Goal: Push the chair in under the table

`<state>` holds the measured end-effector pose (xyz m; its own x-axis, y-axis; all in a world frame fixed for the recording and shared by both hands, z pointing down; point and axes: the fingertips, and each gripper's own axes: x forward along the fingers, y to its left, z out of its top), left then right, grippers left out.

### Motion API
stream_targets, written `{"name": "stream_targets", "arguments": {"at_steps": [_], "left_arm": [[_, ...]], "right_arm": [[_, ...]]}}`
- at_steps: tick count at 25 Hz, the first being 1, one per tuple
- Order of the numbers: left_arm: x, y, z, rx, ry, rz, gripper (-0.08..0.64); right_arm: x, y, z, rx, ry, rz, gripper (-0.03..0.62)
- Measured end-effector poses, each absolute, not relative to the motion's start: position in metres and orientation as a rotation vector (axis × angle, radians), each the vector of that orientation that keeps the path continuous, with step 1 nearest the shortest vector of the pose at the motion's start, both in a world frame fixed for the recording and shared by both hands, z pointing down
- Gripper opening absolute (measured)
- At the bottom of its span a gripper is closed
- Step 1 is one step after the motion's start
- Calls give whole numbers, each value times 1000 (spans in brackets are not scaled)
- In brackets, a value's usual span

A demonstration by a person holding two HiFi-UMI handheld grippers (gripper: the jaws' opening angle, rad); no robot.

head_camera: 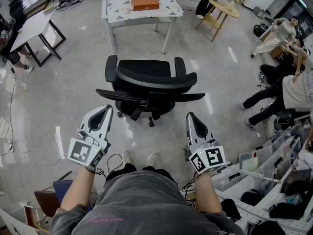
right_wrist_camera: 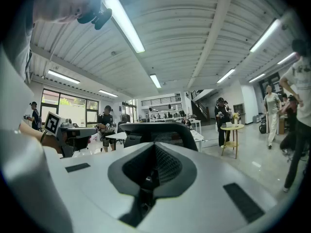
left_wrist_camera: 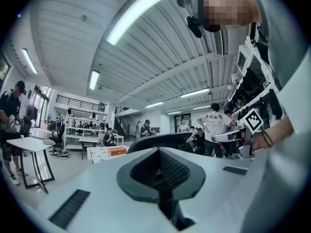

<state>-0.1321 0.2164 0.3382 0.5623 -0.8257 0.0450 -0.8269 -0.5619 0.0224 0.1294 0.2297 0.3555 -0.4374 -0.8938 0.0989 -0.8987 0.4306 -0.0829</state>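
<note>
- The white table, its top patterned with grey triangles, stands beyond the chair and well apart from it.
- The black office chair sits on the open floor. Its seat faces the table, its backrest is turned toward the person, and none of it is under the table.
- A round yellow side table stands beyond the chair and off to its right.
- The left gripper is held roughly level near the left end of the chair's backrest. Its fingers are pressed together with nothing between them, and no contact with the chair shows.
- The right gripper is near the right end of the chair's backrest. Its fingers are likewise together and empty, and it looks clear of the chair.
- An orange box lies on the table top, straight beyond the chair.
</note>
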Motion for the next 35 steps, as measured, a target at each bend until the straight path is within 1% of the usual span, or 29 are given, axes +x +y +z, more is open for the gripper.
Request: {"name": "stream_targets", "arguments": {"at_steps": [9,30,35], "left_arm": [[-130,218,326,2734,-1452,-18,2],[-126,218,342,2737,-1455,77,2],[-124,219,342,2735,-1464,77,11]], "right_arm": [[127,230,355,1636,-2627,187,2],[125,227,355,1630,-2607,142,3],[126,227,355,1631,-2597,136,3]]}}
